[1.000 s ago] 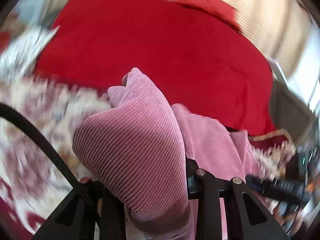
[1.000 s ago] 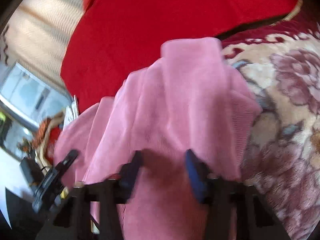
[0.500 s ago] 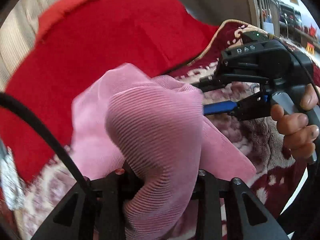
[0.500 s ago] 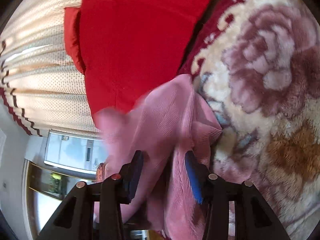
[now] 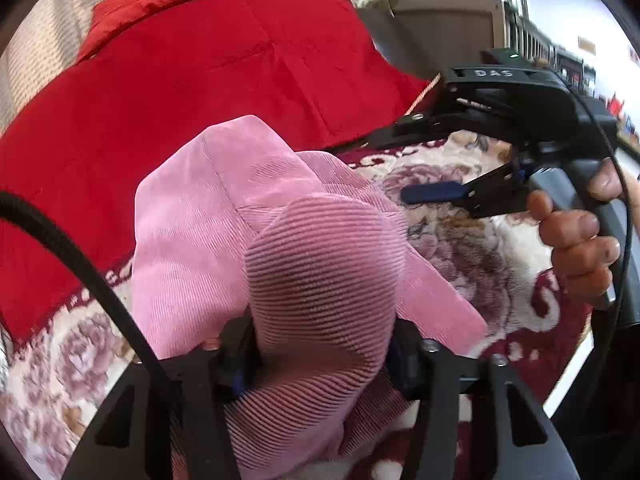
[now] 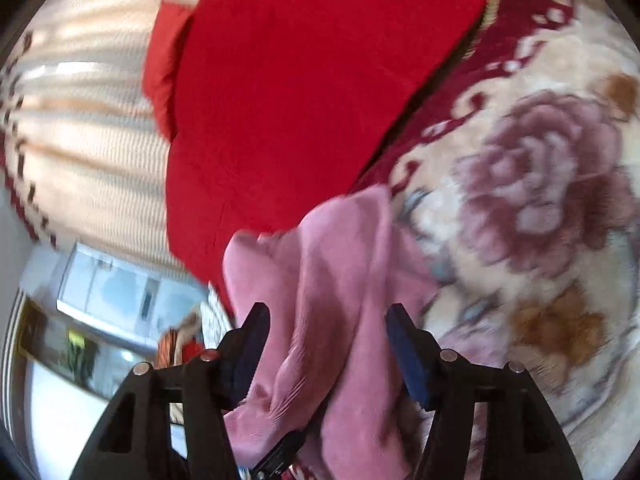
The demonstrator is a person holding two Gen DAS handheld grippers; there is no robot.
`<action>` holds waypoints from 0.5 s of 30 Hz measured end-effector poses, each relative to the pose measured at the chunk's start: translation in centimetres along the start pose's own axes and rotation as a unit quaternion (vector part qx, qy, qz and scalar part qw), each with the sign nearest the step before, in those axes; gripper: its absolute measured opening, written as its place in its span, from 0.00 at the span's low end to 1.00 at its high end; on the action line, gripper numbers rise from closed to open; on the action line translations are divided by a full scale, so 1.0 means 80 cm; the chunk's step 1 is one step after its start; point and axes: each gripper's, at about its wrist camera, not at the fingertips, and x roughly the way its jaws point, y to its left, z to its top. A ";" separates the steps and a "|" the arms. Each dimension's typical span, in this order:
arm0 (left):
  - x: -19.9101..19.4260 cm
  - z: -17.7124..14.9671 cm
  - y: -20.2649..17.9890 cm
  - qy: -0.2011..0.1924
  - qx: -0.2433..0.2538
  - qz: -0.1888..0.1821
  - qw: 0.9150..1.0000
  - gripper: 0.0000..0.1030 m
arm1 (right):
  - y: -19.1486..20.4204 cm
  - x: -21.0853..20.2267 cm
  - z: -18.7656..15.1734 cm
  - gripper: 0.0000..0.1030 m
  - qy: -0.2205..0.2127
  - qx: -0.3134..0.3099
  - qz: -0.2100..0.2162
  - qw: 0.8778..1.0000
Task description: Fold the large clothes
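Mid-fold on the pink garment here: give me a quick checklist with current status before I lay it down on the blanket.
1. Left hand-held gripper has the pink ribbed garment bunched between its fingers: ok.
2. Right hand-held gripper gripping cloth: not ok; its jaws stand apart, fabric only hangs between them.
3. Right hand-held gripper off the garment in the left view, blue pad bare: ok if release was intended.
4. Garment flat and edges aligned: not ok, it is bunched.
5. Floral blanket free as landing spot: ok.
6. Red cloth apart from the garment: cannot tell.
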 end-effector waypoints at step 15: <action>-0.137 -0.057 0.174 -0.092 -0.156 -0.006 0.983 0.74 | 0.029 0.107 -0.035 0.51 0.053 -0.066 -0.073 0.994</action>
